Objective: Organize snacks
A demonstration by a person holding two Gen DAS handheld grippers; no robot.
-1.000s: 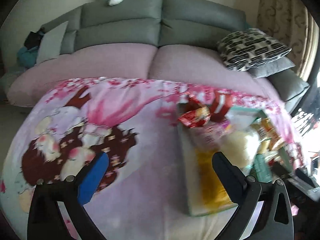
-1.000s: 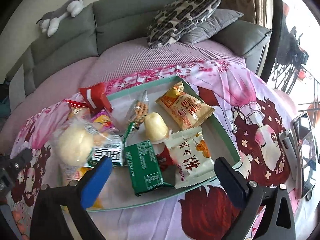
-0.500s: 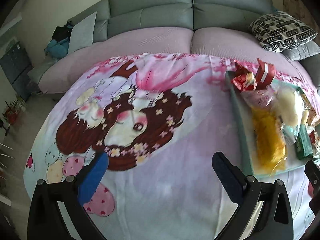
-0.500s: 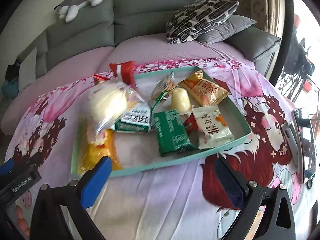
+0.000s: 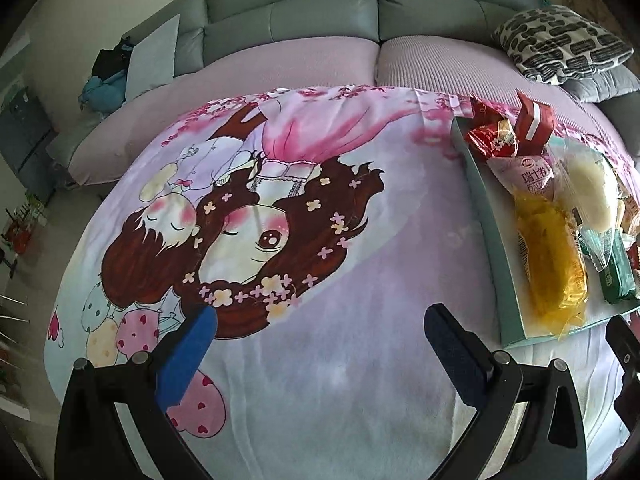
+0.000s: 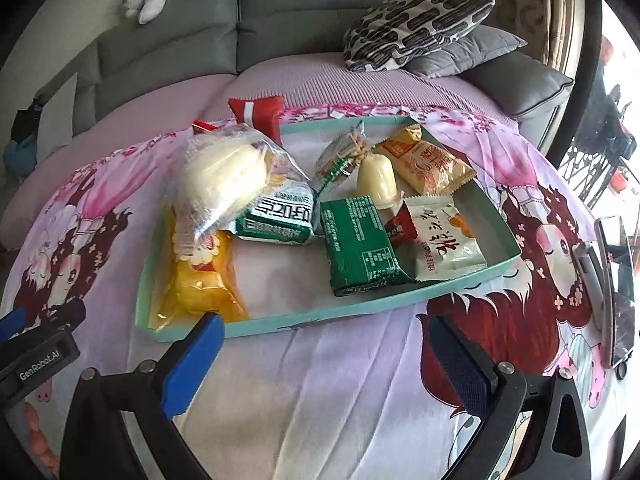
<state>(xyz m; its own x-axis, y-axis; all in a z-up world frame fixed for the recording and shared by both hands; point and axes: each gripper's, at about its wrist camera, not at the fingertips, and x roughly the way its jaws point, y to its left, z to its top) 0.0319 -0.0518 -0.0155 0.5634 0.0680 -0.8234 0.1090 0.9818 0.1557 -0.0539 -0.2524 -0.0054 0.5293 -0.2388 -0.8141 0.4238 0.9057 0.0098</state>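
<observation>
A shallow teal tray (image 6: 360,310) sits on a pink cartoon-print cloth and holds several snack packets: a clear bag with a white bun (image 6: 224,176), a yellow packet (image 6: 200,280), a green packet (image 6: 360,244), an orange packet (image 6: 428,164), a white jelly cup (image 6: 376,178). A red packet (image 6: 258,114) leans at its far edge. My right gripper (image 6: 320,344) is open and empty, just in front of the tray. My left gripper (image 5: 318,334) is open and empty over bare cloth, left of the tray (image 5: 486,224).
A grey sofa (image 5: 320,8) with a patterned pillow (image 6: 412,28) stands behind the table. A phone on a stand (image 6: 614,280) sits at the right edge of the cloth. The left gripper's body (image 6: 36,348) shows at the lower left of the right wrist view.
Both grippers have pulled back from the tray, toward me. The left view has swung left and now faces bare cloth. The bun bag now lies on the tray's left side.
</observation>
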